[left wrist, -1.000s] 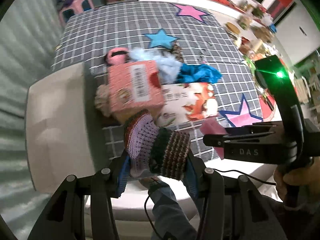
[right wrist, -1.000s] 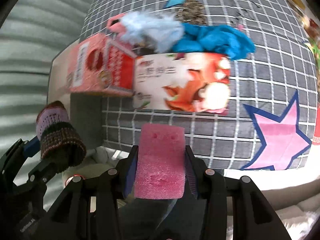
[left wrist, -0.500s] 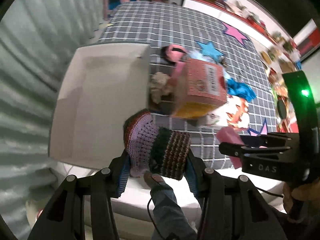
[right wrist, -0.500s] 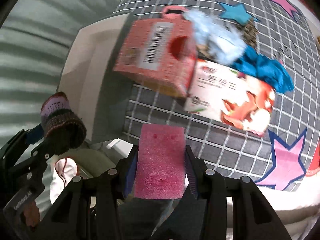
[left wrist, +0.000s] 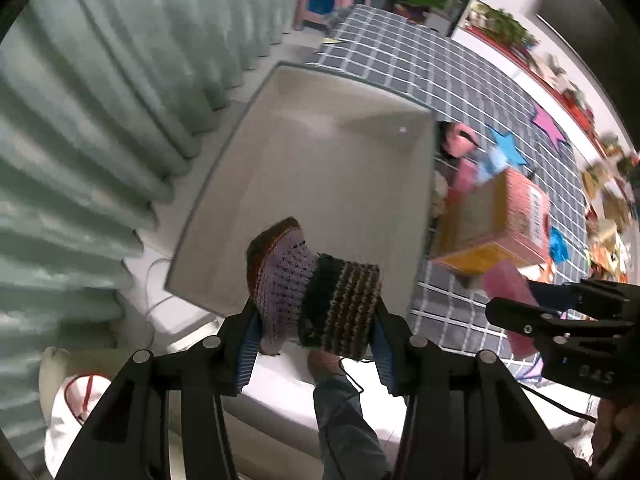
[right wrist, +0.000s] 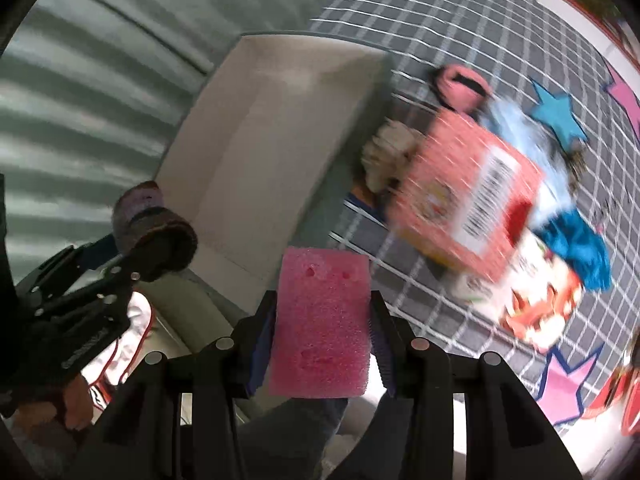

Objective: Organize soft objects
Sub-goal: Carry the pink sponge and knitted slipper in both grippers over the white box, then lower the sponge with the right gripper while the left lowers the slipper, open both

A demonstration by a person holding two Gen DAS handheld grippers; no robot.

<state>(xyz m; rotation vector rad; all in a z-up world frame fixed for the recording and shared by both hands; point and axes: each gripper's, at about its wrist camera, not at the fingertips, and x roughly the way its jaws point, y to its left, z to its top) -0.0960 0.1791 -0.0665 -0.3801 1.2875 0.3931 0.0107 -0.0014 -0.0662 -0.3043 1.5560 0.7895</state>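
Since the earlier frame both hand-held grippers have swung from the cluttered pile toward the white bin (left wrist: 340, 168), which now lies just ahead of the left hand-held gripper (left wrist: 316, 320). That one is clamped on a knitted sock (left wrist: 316, 280); the right hand-held gripper (right wrist: 320, 344) squeezes a pink sponge (right wrist: 320, 320), beside the bin's near corner. Each should probably be carried fully past the rim before loosening, sock first, keeping clear of the pink box (right wrist: 468, 208).
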